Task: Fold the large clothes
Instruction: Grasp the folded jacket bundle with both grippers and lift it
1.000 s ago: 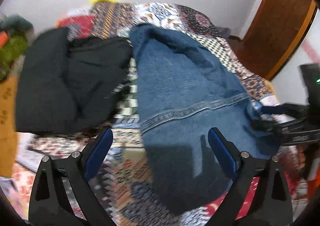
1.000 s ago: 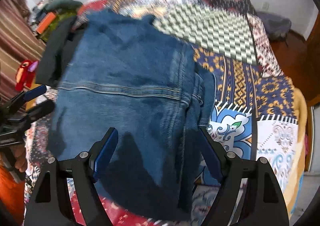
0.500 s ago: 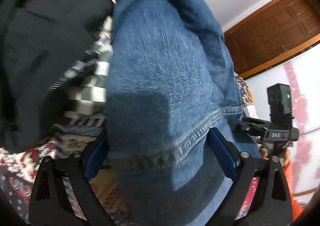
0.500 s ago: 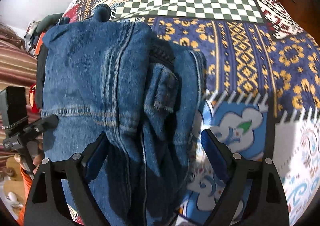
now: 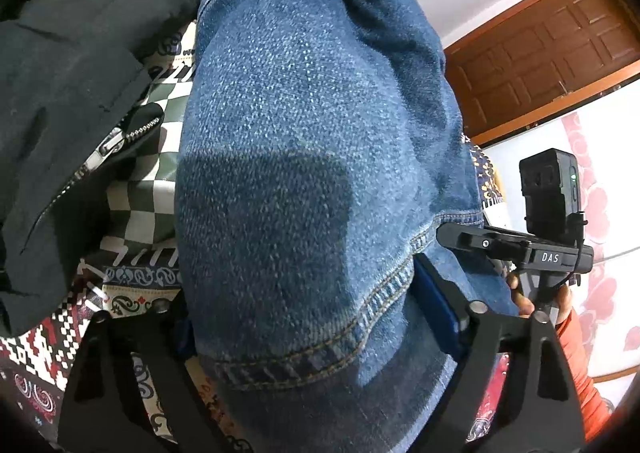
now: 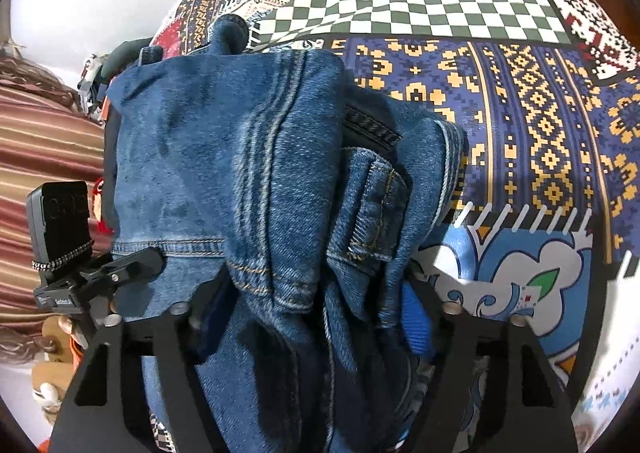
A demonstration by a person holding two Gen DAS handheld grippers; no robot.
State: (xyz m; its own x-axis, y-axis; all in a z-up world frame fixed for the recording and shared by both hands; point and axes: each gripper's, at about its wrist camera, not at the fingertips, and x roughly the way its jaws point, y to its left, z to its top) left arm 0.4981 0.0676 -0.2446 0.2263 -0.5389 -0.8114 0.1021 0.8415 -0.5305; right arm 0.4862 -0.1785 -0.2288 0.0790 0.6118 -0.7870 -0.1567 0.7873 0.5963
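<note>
Left gripper (image 5: 308, 329) and right gripper (image 6: 312, 317) jaws were closing around bunched denim jacket (image 5: 304, 157) at lower centre of frame, above patterned bedspread (image 6: 540, 125).

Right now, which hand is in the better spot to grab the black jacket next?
Left, probably. The black jacket lies just beside the left gripper in its own view, while the right wrist view barely shows it. Both the left and the right gripper are closing with the denim jacket between their fingers.
</note>
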